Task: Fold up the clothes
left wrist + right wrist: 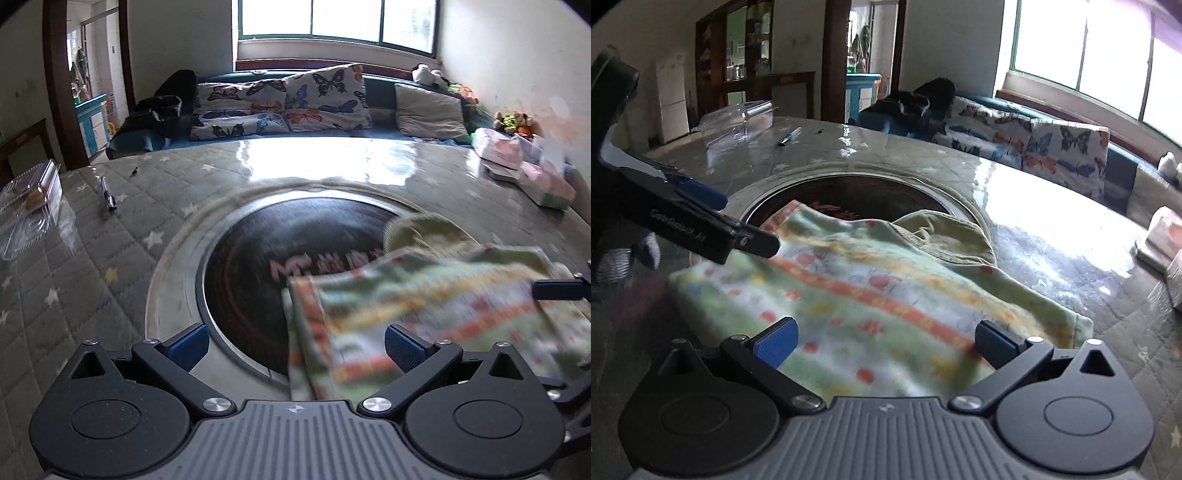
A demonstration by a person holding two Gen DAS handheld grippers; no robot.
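A patterned garment (424, 314) in green, white and orange stripes lies flat on the table, partly over the round black hotplate (258, 258). Behind it an olive garment (424, 232) is bunched up. My left gripper (295, 347) is open at the patterned garment's left edge; its right finger is over the cloth and its left finger over the hotplate rim. In the right wrist view my right gripper (886, 345) is open low over the patterned garment (868, 295), with cloth showing between its fingers. The left gripper (742, 225) reaches in at the cloth's far left corner, and the olive garment (945, 236) lies beyond.
The quilted, star-print table cover (110, 240) sits under glossy plastic. A pen (108, 194) and a clear plastic box (29, 206) lie at the left. Pink packs (524, 166) are stacked at the right. A sofa with butterfly pillows (280, 103) runs behind. A striped sleeve (613, 266) shows at the left edge.
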